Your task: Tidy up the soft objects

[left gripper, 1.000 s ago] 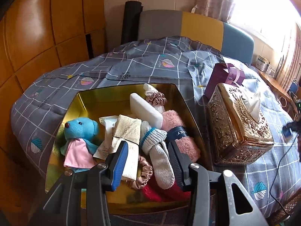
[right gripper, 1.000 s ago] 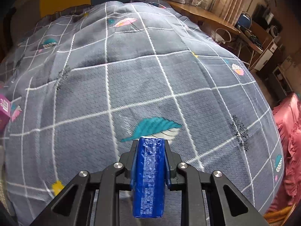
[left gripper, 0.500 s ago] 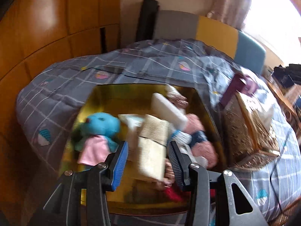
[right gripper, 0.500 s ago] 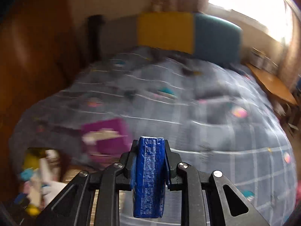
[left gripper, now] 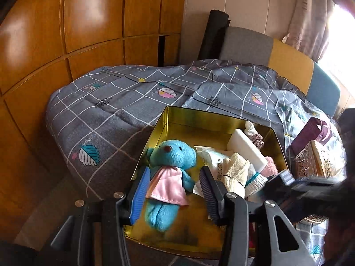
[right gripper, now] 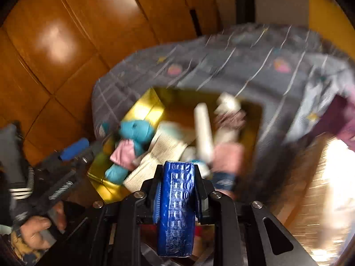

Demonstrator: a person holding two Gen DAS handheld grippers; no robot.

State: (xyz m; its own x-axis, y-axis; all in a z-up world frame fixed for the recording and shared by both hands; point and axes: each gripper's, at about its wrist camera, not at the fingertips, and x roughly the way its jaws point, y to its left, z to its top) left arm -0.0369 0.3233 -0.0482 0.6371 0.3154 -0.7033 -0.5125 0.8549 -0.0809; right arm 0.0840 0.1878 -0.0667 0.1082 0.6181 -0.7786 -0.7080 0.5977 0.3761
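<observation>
A gold tin (left gripper: 190,115) lies on the bed and holds several soft things: a blue teddy bear in a pink dress (left gripper: 170,161), a beige knit cloth (left gripper: 235,173), socks, a pink fluffy item and a white bar (left gripper: 246,148). My left gripper (left gripper: 175,190) is open and hovers over the tin with the bear's lower body between its fingers. My right gripper (right gripper: 177,177) is shut on a blue packet (right gripper: 176,208) above the tin's near edge (right gripper: 104,188). The left gripper also shows in the right wrist view (right gripper: 73,148).
A gold ornate tissue box (left gripper: 315,161) and a purple box (left gripper: 310,133) stand right of the tin. The grey checked duvet (left gripper: 115,115) covers the bed. Wooden wardrobe panels (left gripper: 55,44) stand at the left, the headboard (left gripper: 284,55) behind.
My right gripper has swung left with the blue packet, from over the bare duvet to over the tin. My left gripper has shifted left, from over the socks to the teddy bear.
</observation>
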